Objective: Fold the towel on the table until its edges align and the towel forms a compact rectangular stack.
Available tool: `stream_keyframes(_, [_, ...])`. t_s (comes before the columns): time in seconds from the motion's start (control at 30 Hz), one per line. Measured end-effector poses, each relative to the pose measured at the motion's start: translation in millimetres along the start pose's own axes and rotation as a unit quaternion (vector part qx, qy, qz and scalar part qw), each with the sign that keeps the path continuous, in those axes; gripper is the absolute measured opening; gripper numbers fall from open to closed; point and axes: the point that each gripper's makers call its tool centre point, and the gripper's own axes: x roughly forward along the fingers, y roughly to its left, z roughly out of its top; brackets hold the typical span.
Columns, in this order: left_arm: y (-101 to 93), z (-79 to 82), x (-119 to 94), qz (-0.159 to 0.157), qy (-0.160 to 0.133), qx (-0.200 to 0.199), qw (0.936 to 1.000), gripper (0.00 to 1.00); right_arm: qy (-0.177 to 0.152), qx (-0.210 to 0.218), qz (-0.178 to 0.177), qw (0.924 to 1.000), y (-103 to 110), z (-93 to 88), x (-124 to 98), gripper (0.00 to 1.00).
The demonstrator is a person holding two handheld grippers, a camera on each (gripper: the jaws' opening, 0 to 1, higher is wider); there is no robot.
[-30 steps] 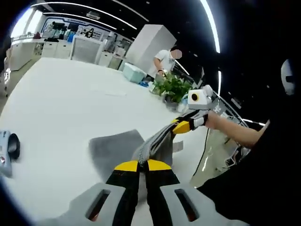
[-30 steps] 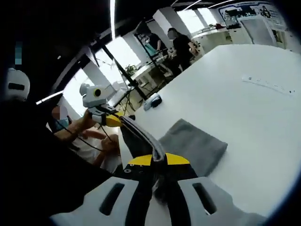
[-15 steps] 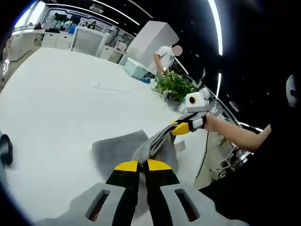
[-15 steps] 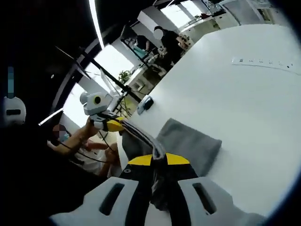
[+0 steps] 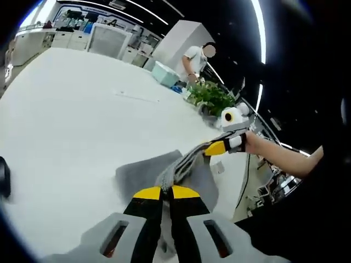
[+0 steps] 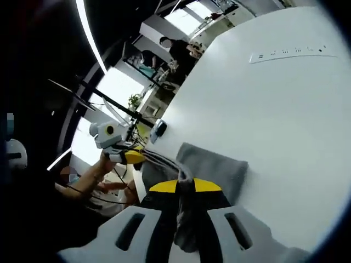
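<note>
Jaws of both the left gripper (image 5: 166,192) and right gripper (image 6: 185,186) are clamped on the soft, limp grey towel (image 5: 143,171), best held by its corners above the white table (image 5: 66,109).

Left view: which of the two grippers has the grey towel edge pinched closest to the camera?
The left gripper, rising from the bottom, shut on the grey towel. The right gripper holds the far end of the same lifted edge.

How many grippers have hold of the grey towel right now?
2. The left gripper is shut on one end of the grey cloth towel's raised edge; the right gripper is shut on the other end. The edge spans between them above the white table.
</note>
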Motion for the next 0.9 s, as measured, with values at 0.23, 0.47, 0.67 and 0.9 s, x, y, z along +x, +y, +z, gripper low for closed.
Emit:
stream_keyframes(0.23, [11.8, -3.4, 12.0, 0.030, 0.008, 0.053, 0.9981, 0.04, -0.013, -0.001, -0.026, 0.9996, -18.7, 1.2, 6.8, 0.06])
stream_keyframes(0.47, [27.2, -2.4, 25.6, 0.089, 0.004, 0.114, 0.9895, 0.04, -0.037, -0.085, -0.081, 0.9924, -38.6, 2.1, 12.5, 0.06])
stream_keyframes(0.67, [34.7, -6.5, 35.6, 0.118, 0.003, 0.145, 0.9823, 0.05, -0.048, -0.144, -0.129, 0.9798, -47.4, 2.9, 16.5, 0.07])
stream_keyframes(0.9, [50.3, 0.6, 42.5, 0.178, -0.011, 0.273, 0.9453, 0.25, -0.043, -0.268, -0.230, 0.9345, -60.8, 5.9, 15.5, 0.26])
